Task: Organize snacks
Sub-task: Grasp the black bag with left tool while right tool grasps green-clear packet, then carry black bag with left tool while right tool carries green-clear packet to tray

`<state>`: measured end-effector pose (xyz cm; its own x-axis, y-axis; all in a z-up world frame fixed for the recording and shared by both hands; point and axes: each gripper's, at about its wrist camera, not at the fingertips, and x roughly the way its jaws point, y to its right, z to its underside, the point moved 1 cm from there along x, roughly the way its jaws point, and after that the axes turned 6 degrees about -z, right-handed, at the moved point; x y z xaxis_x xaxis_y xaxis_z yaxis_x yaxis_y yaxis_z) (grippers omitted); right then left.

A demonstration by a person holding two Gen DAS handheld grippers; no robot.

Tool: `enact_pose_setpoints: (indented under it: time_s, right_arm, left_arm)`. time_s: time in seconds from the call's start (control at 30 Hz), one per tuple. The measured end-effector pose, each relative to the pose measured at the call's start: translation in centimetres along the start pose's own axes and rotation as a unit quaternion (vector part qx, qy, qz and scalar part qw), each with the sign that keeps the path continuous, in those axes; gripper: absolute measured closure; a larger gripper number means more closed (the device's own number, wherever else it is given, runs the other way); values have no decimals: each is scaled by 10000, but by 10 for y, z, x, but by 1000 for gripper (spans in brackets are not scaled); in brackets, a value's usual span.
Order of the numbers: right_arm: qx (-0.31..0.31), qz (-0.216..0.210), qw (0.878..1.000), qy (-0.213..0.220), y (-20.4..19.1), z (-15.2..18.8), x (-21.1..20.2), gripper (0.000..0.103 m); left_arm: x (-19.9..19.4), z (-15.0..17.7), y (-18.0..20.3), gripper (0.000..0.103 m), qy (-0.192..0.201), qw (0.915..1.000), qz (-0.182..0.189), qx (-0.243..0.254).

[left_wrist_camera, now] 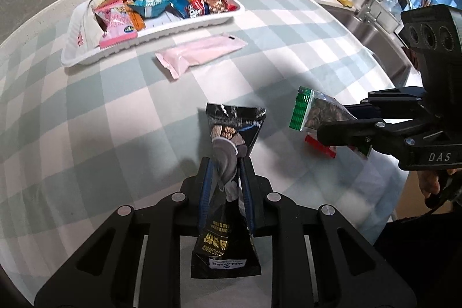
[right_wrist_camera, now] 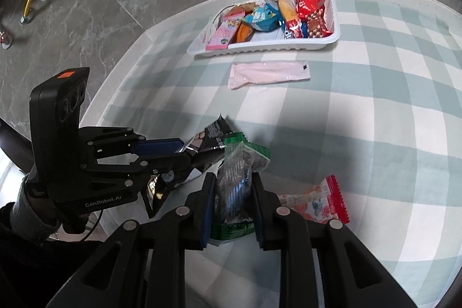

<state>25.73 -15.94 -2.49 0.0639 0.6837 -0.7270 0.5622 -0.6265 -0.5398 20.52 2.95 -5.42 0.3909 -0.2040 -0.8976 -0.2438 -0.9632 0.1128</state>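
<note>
Snacks are in both grips: the left gripper (left_wrist_camera: 226, 163) pinches a black packet (left_wrist_camera: 231, 132) near its middle, and the right gripper (right_wrist_camera: 234, 192) is clamped on a green-edged clear packet (right_wrist_camera: 239, 163), both just above the checked cloth (left_wrist_camera: 86, 134). Each hold bites thin film, so a packet could slide out or swing on the way to the white tray (right_wrist_camera: 288, 46), which is already crowded. A careless drop there may knock others over the rim. The pink packet (right_wrist_camera: 268, 74) and red-edged packet (right_wrist_camera: 317, 201) lie loose.
</note>
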Motion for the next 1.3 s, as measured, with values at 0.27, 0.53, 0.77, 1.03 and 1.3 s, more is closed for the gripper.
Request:
enact_pose_setpoints:
  time_s: [0.27, 0.53, 0.77, 1.03, 1.3]
  right_arm:
    - [90, -77, 9999, 122, 1, -9, -4, 78]
    - [112, -35, 9998, 151, 2, -12, -5, 78]
    - [99, 30, 9999, 84, 1, -9, 0, 78]
    - [141, 70, 9999, 15, 4, -7, 4, 78]
    - [185, 111, 9998, -46, 7, -5, 8, 77]
  left_arm:
    - [-6, -3, -1, 85, 71, 10000, -27, 20]
    - [-1, -2, -2, 85, 10, 10000, 13, 26]
    - [15, 3, 2, 84, -246, 9996, 49, 100]
    - [32, 2, 6, 81, -410, 9988, -64, 260]
    - [36, -1, 13, 80, -390, 9978, -230, 482]
